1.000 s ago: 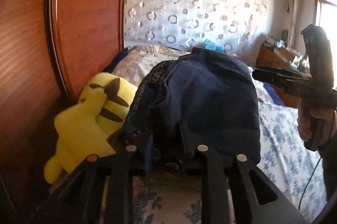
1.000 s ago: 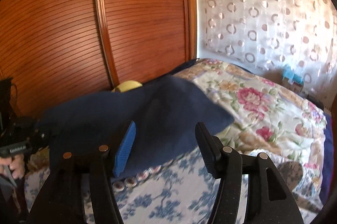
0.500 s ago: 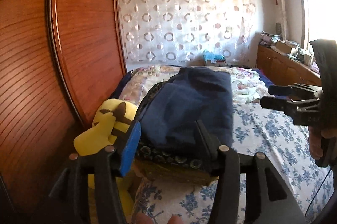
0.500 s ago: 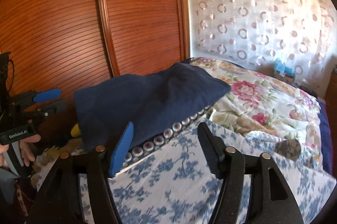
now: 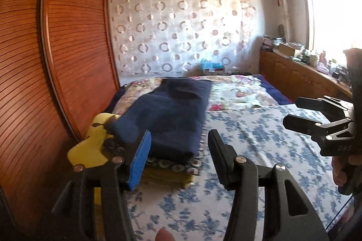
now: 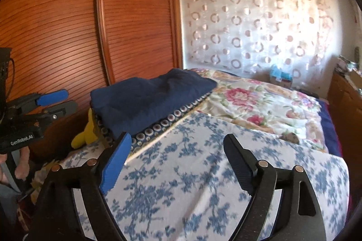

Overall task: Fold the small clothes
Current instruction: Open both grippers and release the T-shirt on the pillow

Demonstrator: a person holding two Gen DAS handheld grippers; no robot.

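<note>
Folded navy garment [image 5: 167, 118]: lies flat atop a stack of folded fabrics at the bed [image 5: 248, 150] edge beside the wooden wardrobe [image 5: 74, 48], apparently set there as finished work, its long axis running along the wardrobe toward the curtained wall. Yellow plush toy [image 5: 90, 145]: wedged between the stack and the wardrobe. Left tool [image 5: 178, 157] and right tool [image 6: 176, 164]: both short of the stack, jaws apart with nothing between them, the right's having just widened.
</note>
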